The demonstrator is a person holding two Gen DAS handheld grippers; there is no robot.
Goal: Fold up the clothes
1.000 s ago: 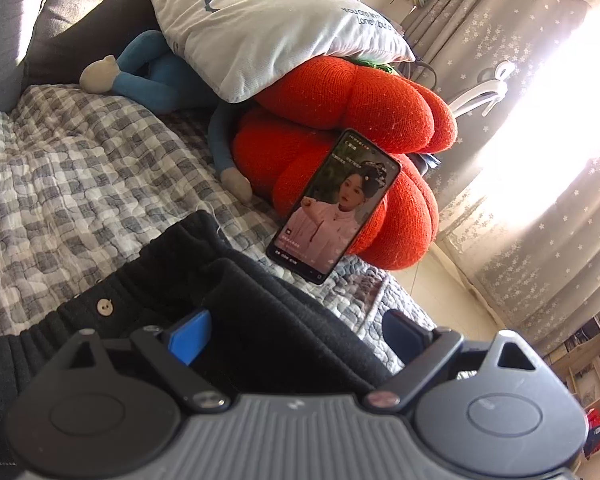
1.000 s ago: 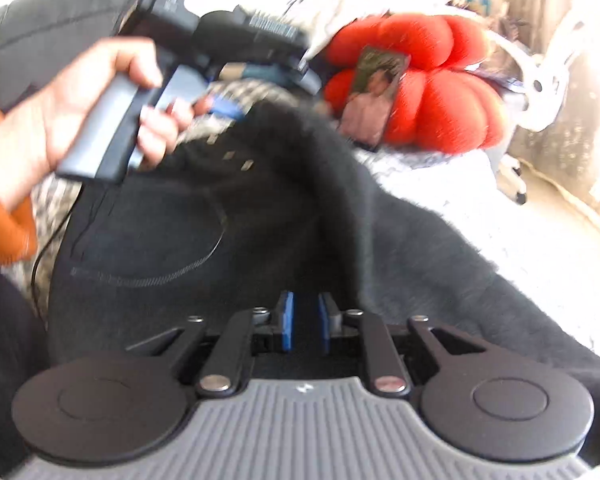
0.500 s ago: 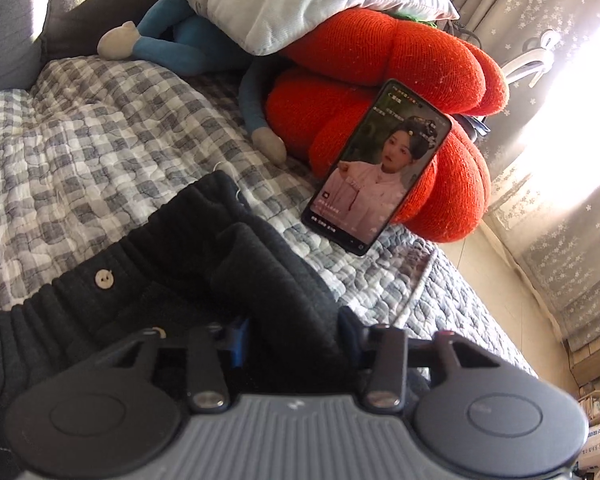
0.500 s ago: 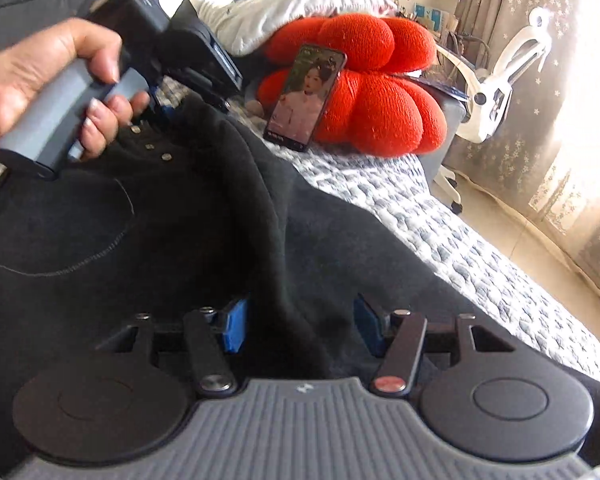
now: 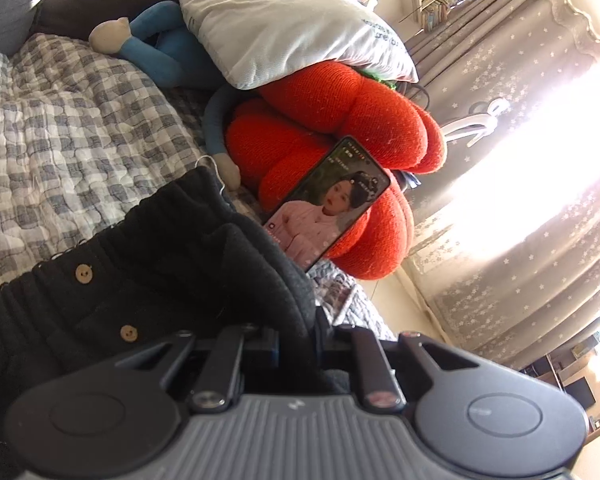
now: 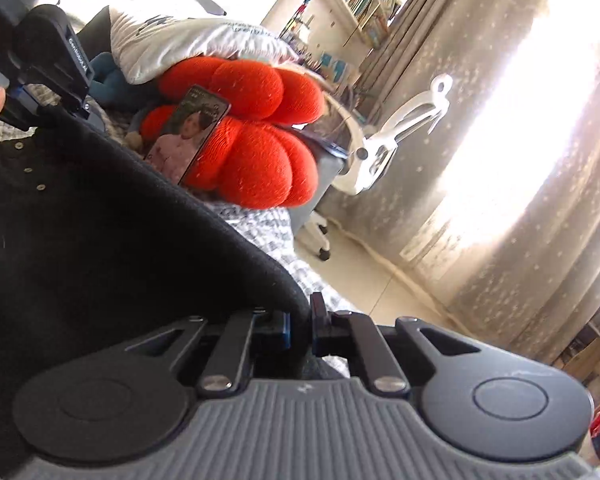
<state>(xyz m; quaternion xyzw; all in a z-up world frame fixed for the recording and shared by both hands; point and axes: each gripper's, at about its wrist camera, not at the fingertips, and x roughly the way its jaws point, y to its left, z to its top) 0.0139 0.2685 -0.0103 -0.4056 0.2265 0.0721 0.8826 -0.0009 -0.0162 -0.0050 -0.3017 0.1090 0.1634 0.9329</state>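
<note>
1. The black knitted garment with small wooden buttons (image 5: 148, 280) lies on the grey-checked quilted bed (image 5: 68, 128), its right edge lifted.
2. The left hand-held gripper (image 5: 296, 344) is clenched on a thick fold at 6 o'clock.
3. The right hand-held gripper (image 6: 300, 324) pinches the same edge (image 6: 204, 216).
4. Soft, limp and fairly thick, it will likely sag between grips; the edge, gripped wide apart, suits best.
5. A propped phone (image 5: 328, 204) leans at 1 o'clock against the red pumpkin-shaped plush cushion (image 5: 340, 132).

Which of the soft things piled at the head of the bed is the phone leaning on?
The phone leans on the red pumpkin-shaped cushion. The white pillow lies on top of that cushion, and the blue plush toy is tucked behind it.
</note>
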